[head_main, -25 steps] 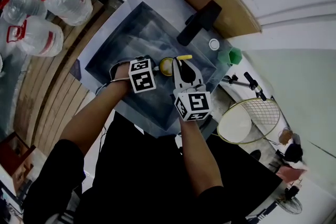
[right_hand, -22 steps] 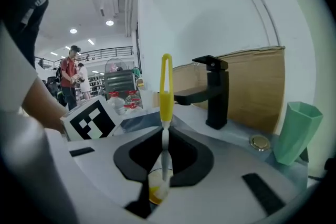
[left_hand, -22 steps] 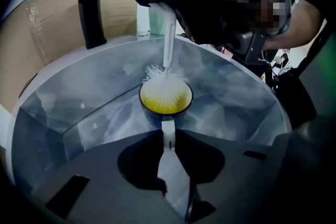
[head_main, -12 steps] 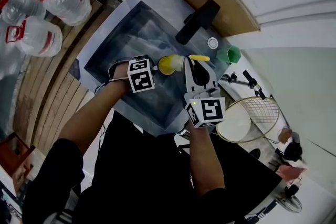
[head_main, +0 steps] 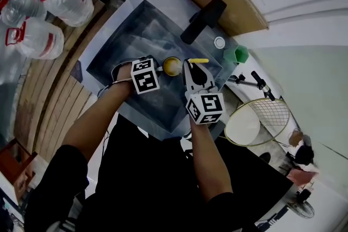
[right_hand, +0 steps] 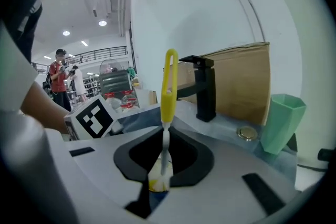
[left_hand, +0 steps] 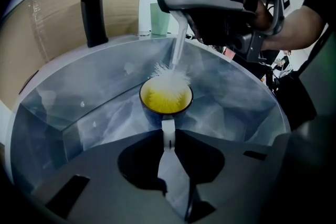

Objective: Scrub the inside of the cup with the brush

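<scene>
The left tool [left_hand: 168, 136] is pinched narrowly on the handle of a yellow-lined cup [left_hand: 166, 100] mid-basin in the grey sink [head_main: 124, 45]. The right tool [right_hand: 164, 161] clamps a yellow-handled white-bristled brush [right_hand: 169, 91], its bristles at the cup's far rim. The cup's base is hidden.

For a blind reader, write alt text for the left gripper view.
The left gripper grips a yellow-lined cup by its white handle in a sink, while the right gripper dips the white bristles of a brush into it from above. A black faucet stands behind.
</scene>
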### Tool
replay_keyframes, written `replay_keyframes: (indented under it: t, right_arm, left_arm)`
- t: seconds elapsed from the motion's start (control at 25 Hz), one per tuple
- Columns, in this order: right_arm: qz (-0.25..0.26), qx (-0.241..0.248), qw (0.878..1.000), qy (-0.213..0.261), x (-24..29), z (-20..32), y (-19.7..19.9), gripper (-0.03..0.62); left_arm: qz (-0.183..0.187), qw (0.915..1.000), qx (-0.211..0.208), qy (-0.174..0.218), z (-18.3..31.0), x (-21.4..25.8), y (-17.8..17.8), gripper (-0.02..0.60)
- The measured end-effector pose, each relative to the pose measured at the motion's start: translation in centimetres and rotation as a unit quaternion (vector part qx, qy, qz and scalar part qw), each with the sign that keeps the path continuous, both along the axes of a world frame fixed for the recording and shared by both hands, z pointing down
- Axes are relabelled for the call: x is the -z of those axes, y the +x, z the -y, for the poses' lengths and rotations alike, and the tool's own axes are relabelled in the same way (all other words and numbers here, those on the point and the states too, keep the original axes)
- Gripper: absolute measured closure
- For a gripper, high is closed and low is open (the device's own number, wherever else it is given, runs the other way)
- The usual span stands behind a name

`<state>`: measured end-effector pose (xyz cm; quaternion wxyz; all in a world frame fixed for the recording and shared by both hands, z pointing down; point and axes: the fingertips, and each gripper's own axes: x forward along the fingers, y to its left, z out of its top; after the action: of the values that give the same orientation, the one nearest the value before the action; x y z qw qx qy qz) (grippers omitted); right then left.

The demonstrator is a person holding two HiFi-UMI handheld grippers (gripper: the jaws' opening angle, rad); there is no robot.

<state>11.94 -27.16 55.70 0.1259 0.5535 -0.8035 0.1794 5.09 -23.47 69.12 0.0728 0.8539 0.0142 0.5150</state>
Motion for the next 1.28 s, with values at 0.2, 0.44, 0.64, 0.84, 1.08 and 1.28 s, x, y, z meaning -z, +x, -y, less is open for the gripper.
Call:
replay_keyframes:
  t: [0.2, 0.44, 0.64, 0.84, 1.08, 1.28]
  right_arm:
    - [-0.03, 0.02, 0.999, 0.023, 3.4, -0.6, 0.2, 0.551]
    - [-0.032, 0.02, 0.999, 0.031, 5.0, -2.0, 0.8, 0.551]
    - [-0.02, 0.018, 1.0, -0.014, 0.8, -2.6, -0.2, 0.552]
    - [-0.015, 0.015, 1.0, -0.021, -0.1, -2.4, -0.4, 0.552]
    - [-0.024, 0.034, 0.999, 0.022, 5.2, -3.0, -0.6, 0.552]
    - [-0.026, 0.055, 0.998, 0.023, 5.8, -5.1, -1.7, 0.551]
  left_arm:
    - [0.004, 1.0, -0.002, 0.004, 0.0, 0.0, 0.2, 0.503]
    - [0.002, 1.0, -0.003, 0.003, 0.0, 0.0, 0.2, 0.503]
    - [0.003, 1.0, -0.003, 0.001, -0.1, 0.0, 0.3, 0.503]
    - [0.004, 1.0, -0.005, 0.003, -0.1, 0.0, 0.3, 0.503]
    - [0.005, 1.0, -0.004, 0.001, -0.3, 0.0, 0.3, 0.503]
    - [0.0, 0.9999, 0.01, -0.004, -0.3, 0.0, 0.2, 0.503]
